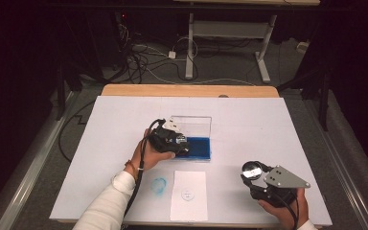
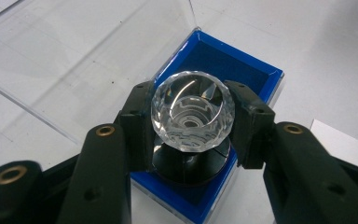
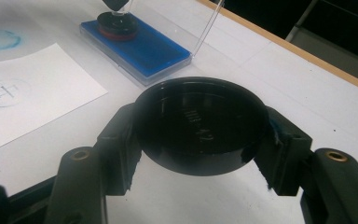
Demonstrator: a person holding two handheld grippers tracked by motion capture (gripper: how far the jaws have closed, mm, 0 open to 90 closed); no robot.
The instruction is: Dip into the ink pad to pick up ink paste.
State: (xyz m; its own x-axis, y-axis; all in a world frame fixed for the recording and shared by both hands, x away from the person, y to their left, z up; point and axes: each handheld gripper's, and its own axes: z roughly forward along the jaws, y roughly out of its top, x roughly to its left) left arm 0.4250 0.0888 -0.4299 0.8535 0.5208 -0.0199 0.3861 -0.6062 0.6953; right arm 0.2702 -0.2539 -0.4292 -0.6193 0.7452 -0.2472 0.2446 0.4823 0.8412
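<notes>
Your left gripper (image 1: 184, 143) has its jaws pinching a clear faceted crystal knob (image 2: 193, 110) by its sides. The knob sits on a round black base (image 2: 186, 165), and its axis runs roughly upright, the faceted top facing your gripper camera. The base sits at the near-left end of the blue-lined tray (image 2: 242, 65) of a shallow rectangular case; the tray's long axis runs left to right across the worktop in the high view. The case's clear plastic lid (image 1: 191, 125) stands open along the tray's far edge.

Your right gripper (image 1: 255, 173) has its jaws clamped on the rim of a round black cap (image 3: 200, 126), held over the worktop well to the right of the case.

A white paper sheet (image 1: 189, 194) with a small printed circle lies in front of the case, just beside a blue smudge (image 1: 158, 185). The worktop (image 1: 268, 124) is covered in white, with a wooden edge at the far side. Beyond it the room is dark, with grey floor, loose cables (image 1: 143, 57) and a white table frame (image 1: 230, 28).
</notes>
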